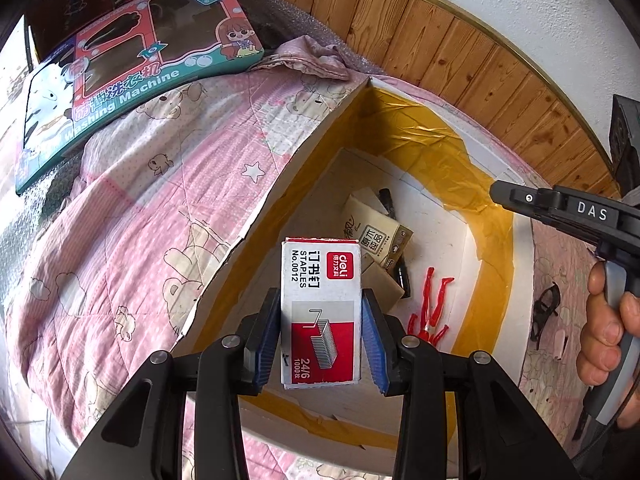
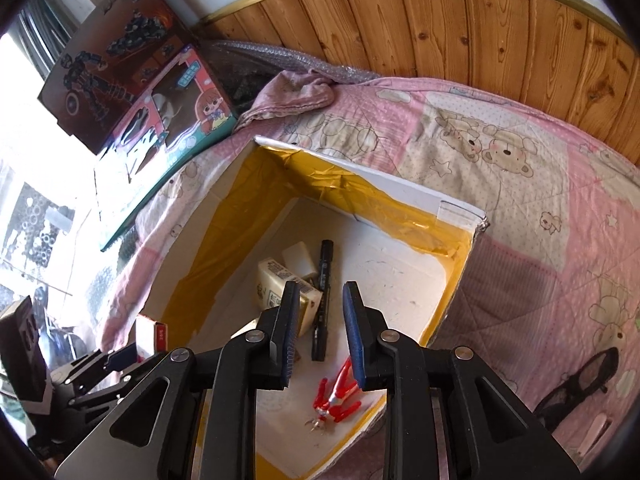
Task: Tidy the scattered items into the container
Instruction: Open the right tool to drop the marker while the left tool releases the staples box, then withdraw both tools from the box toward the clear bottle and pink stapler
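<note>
Staple box (image 1: pixel 320 312) clamped between the left gripper's (image 1: pixel 322 340) blue pads above the white container (image 1: pixel 516 280), right gripper (image 2: pixel 320 332) parted and empty over it, red figure (image 2: pixel 338 394), black marker (image 2: pixel 322 300) and tissue pack (image 2: pixel 276 284) inside, glasses (image 2: pixel 580 380) on pink quilt (image 2: pixel 520 168) beyond.

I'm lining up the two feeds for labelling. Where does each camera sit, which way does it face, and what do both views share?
Left wrist: on the left gripper, looking down into the white foam box with yellow tape; its jaws clamp a red-and-white staples box; a hand holds the right gripper.
Right wrist: on the right gripper, open above that box; the left gripper shows lower left.
Shared: black marker pen, red figure toy, pink bear quilt.
</note>
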A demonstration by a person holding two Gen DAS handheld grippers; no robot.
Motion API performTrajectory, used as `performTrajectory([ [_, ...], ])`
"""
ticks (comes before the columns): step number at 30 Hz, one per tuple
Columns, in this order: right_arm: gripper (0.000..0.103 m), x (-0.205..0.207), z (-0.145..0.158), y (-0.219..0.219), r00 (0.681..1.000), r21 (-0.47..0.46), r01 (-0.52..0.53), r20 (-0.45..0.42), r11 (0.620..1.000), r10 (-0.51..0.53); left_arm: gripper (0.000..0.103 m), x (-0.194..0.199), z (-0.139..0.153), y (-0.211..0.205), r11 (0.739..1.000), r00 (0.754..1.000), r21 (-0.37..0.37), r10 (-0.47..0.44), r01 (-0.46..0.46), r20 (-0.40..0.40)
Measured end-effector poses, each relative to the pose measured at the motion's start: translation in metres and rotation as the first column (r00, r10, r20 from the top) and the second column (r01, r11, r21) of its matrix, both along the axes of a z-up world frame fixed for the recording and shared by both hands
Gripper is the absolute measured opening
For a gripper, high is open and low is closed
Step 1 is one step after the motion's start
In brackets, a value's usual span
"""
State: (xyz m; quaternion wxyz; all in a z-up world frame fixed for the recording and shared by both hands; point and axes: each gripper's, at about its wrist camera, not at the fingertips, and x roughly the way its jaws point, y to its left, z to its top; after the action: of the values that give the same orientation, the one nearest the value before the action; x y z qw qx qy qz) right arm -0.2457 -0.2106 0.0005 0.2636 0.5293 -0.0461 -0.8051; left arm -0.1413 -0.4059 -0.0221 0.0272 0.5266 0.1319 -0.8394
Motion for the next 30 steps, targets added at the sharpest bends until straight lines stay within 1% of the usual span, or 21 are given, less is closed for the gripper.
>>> performTrajectory([
  [3,0.025,0.014,0.006,0.005,1.000,-0.044,-0.006,0.006,0.999,0.006,0.040,0.001,0.002,0.001,1.000,1.000,-0.018,-0.002,0.002,-0.001],
  [4,0.025,0.018,0.007,0.007,1.000,-0.057,-0.006,0.007,0.998,0.006,0.043,0.002,0.002,0.002,1.000,1.000,-0.028,-0.002,0.002,-0.001],
  [5,0.025,0.022,0.008,0.007,1.000,-0.068,-0.006,0.009,0.998,0.007,0.054,0.002,0.002,0.002,1.000,1.000,-0.030,-0.003,0.003,-0.001],
  [7,0.025,0.029,0.009,0.008,1.000,-0.079,-0.005,0.013,0.997,0.006,0.067,0.002,0.003,0.001,1.000,1.000,-0.014,0.003,-0.003,0.001],
  [10,0.025,0.039,0.012,0.009,1.000,-0.098,-0.010,0.016,0.995,0.012,0.067,0.002,0.004,0.000,1.000,1.000,0.010,0.013,-0.013,0.006],
  [15,0.025,0.061,0.023,0.010,1.000,-0.138,-0.030,0.004,0.990,0.031,0.067,0.006,0.016,0.004,1.000,1.000,-0.009,0.003,-0.003,-0.015],
  [19,0.025,0.078,0.027,0.014,0.999,-0.153,-0.038,0.003,0.987,0.039,0.067,0.012,0.026,0.012,0.999,0.999,-0.040,-0.021,0.020,-0.030],
  [23,0.025,0.094,0.030,0.020,0.999,-0.166,-0.035,0.004,0.986,0.036,0.066,0.022,0.037,0.023,0.995,0.998,-0.090,-0.049,0.045,-0.049],
  [30,0.025,0.123,0.042,0.037,1.000,-0.201,-0.021,-0.013,0.979,0.018,0.066,0.039,0.053,0.040,0.991,0.994,-0.111,-0.085,0.078,-0.063],
])
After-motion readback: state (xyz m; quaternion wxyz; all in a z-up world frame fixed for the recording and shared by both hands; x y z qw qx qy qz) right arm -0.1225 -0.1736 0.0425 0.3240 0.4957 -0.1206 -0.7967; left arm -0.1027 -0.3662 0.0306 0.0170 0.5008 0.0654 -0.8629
